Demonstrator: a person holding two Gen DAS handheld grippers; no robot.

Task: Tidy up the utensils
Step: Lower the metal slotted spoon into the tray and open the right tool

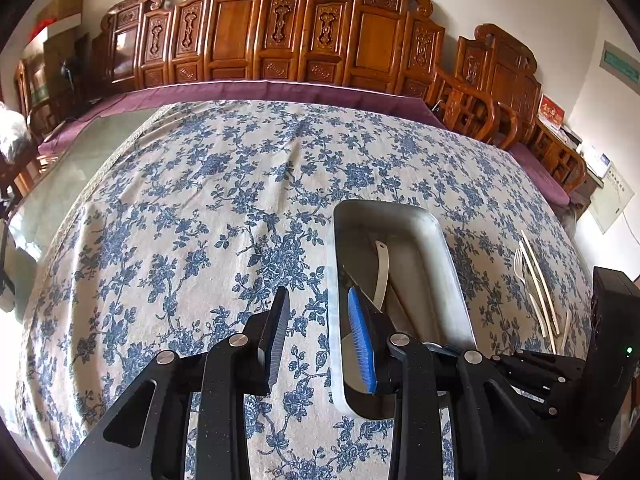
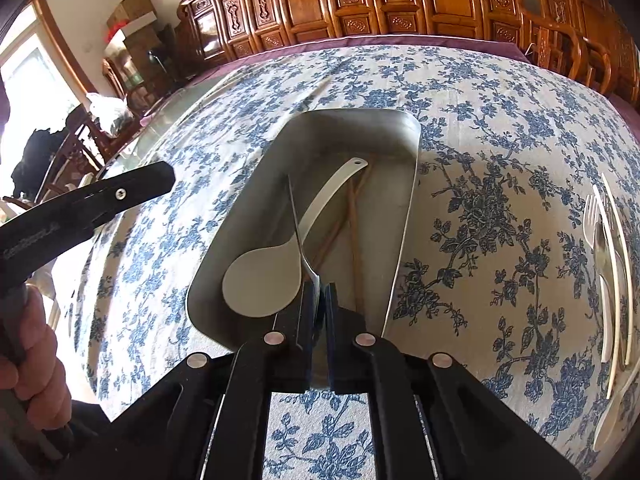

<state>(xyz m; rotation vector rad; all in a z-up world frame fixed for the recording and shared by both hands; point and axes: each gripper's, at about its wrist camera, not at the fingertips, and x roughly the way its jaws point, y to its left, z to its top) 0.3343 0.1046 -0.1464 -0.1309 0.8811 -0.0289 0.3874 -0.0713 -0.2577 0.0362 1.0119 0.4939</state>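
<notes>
One metal tray (image 2: 256,184) on the desk (image 2: 480,128), which is covered by a blue floral cloth. In the tray: one white rice paddle (image 2: 264,280), two brown chopsticks (image 2: 352,216), one thin metal utensil (image 2: 297,220).

Outside the tray, to its right on the cloth: a loose group of utensils (image 2: 608,264). At least one fork and two or three pale sticks; the count is uncertain, as they overlap and sit at the warped edge of both views.

Right tongs (image 2: 320,300): nearly closed over the tray's near end, with the metal utensil's near end between the pads. Whether the pads press on it cannot be told; no earlier view to compare. Which kind of utensil it is cannot be told either, since that end is covered.

Left tongs (image 1: 320,320): partly open, astride the tray's left wall, gripping nothing, one pad outside and the blue pad inside.

Right view only: chopsticks, paddle blade, a hand (image 2: 32,368) on the left tool's handle. Left view shows just the paddle's handle (image 1: 382,268); the tongs hide the blade.
</notes>
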